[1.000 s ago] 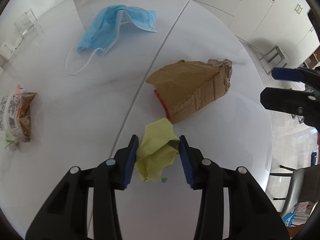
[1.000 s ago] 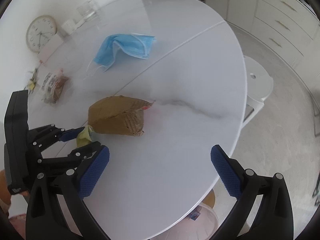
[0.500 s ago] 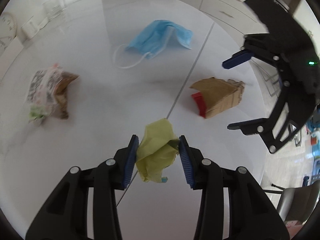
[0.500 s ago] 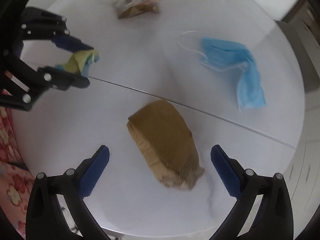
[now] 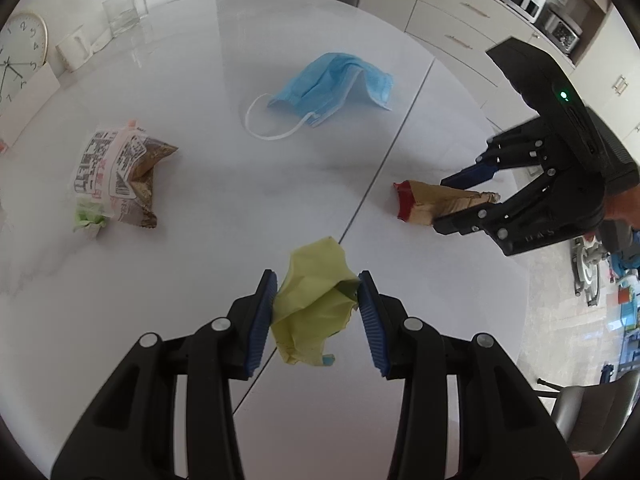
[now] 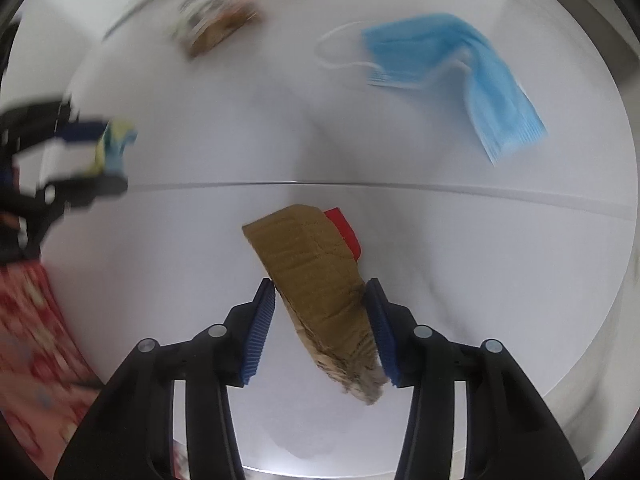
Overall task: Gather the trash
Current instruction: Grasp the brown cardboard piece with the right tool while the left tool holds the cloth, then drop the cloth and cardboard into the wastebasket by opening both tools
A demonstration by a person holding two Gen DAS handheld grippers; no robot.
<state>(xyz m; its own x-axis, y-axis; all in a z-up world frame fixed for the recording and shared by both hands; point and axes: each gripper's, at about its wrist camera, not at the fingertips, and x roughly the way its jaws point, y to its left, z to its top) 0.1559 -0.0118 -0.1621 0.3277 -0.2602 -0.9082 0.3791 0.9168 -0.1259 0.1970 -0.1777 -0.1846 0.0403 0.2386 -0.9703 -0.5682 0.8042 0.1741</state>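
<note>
My left gripper (image 5: 318, 312) is shut on a crumpled yellow paper (image 5: 312, 304) and holds it above the white table (image 5: 200, 184); it also shows at the left of the right wrist view (image 6: 92, 152). My right gripper (image 6: 320, 312) has closed around a torn brown cardboard piece with a red edge (image 6: 316, 276) that lies on the table; its right pad touches the cardboard. The same cardboard (image 5: 436, 202) sits between the right gripper's fingers (image 5: 468, 174) in the left wrist view. A blue face mask (image 5: 332, 88) (image 6: 448, 68) and a printed snack wrapper (image 5: 116, 176) (image 6: 216, 20) lie on the table.
A wall clock (image 5: 20, 56), a clear glass container (image 5: 124, 10) and a white cup (image 5: 74, 52) stand at the table's far left edge. A seam (image 5: 400, 132) crosses the table. White cabinets (image 5: 480, 20) are behind. A chair (image 5: 580, 412) is at lower right.
My right gripper swung over the table, came down on the cardboard and narrowed its jaws around it. My left gripper lifted and drew back with the yellow paper.
</note>
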